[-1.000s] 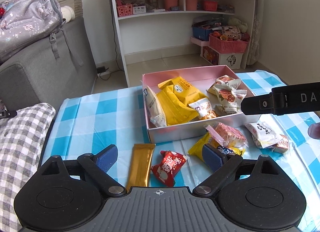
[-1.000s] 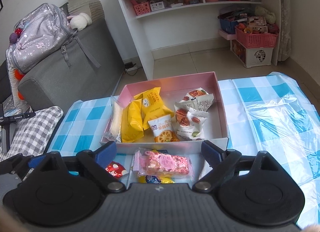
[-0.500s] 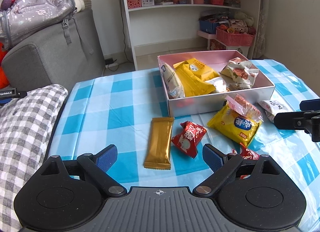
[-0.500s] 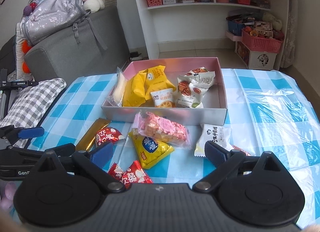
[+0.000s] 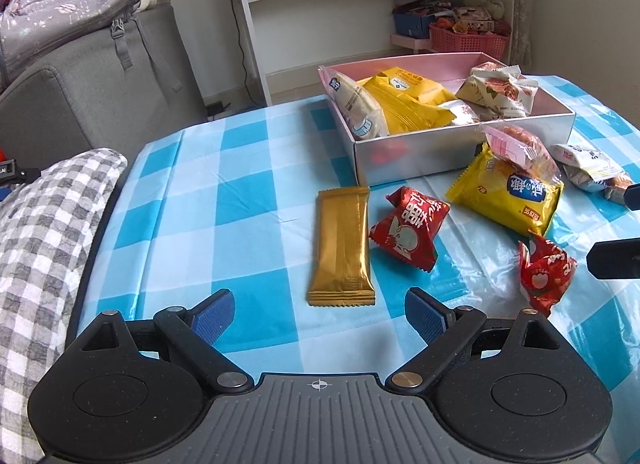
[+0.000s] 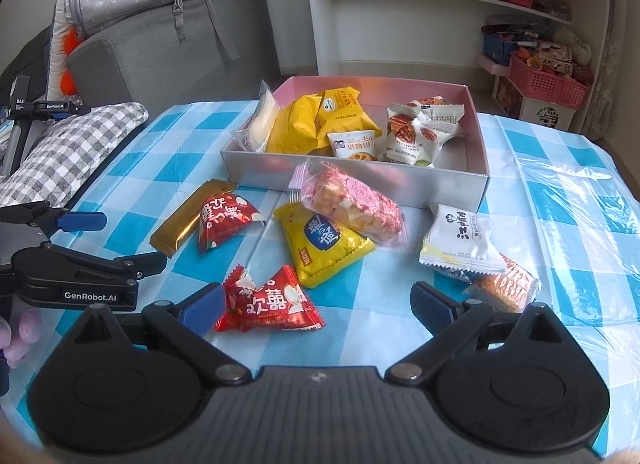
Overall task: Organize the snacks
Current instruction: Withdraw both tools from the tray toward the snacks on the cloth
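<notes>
A pink box (image 5: 420,155) (image 6: 352,179) on the blue checked cloth holds several snack packs. Loose snacks lie in front of it: a gold bar (image 5: 342,248) (image 6: 188,219), two red packets (image 5: 408,227) (image 6: 270,302), a yellow packet (image 5: 508,191) (image 6: 324,240), a pink wafer pack (image 6: 352,199) and a white packet (image 6: 460,240). My left gripper (image 5: 318,318) is open and empty just short of the gold bar. My right gripper (image 6: 316,310) is open and empty, with a red packet between its fingers.
A grey sofa (image 5: 100,75) with a backpack (image 5: 60,15) stands at the left, with a checked cushion (image 5: 40,232) by the table edge. White shelves (image 5: 360,3) and a red basket (image 5: 468,37) stand behind.
Both grippers have drawn back from the box toward the near side of the table, so more loose snacks show. Both stay open and empty.
</notes>
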The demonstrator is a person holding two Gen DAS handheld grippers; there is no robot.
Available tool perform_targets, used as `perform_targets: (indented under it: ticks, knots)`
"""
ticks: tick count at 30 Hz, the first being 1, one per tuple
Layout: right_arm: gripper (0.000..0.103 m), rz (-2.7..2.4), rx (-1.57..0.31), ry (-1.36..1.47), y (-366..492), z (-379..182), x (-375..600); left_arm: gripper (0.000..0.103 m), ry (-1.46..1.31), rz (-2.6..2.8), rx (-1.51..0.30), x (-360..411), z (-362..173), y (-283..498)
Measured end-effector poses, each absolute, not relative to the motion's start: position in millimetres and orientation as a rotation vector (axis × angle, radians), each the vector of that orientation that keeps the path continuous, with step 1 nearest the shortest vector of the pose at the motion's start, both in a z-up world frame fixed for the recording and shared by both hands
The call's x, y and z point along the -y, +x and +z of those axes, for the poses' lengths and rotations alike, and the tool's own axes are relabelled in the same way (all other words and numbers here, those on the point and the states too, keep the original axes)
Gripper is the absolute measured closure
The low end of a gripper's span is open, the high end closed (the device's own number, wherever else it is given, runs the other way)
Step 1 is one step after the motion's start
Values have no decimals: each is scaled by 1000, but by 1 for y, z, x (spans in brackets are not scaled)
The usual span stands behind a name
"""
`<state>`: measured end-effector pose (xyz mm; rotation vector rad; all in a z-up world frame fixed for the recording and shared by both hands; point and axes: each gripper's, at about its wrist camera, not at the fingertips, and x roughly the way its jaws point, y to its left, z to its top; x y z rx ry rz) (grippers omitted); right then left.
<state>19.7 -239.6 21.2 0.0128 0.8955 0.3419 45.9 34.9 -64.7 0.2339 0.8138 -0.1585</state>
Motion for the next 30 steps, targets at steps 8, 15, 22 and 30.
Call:
perform_targets:
  ticks: [8, 15, 22, 30]
  knots:
    - [4, 378, -951, -14, 23, 4, 224, 11, 232, -196, -823, -31, -77, 64]
    - [4, 404, -975, -26, 28, -4, 213, 13, 211, -215, -824, -30, -79, 78]
    - [5, 413, -972, -39, 31, -5, 206, 26, 186, -232, -833, -31, -78, 88]
    - [17, 421, -972, -46, 31, -4, 204, 57, 179, -248, -837, -28, -74, 90]
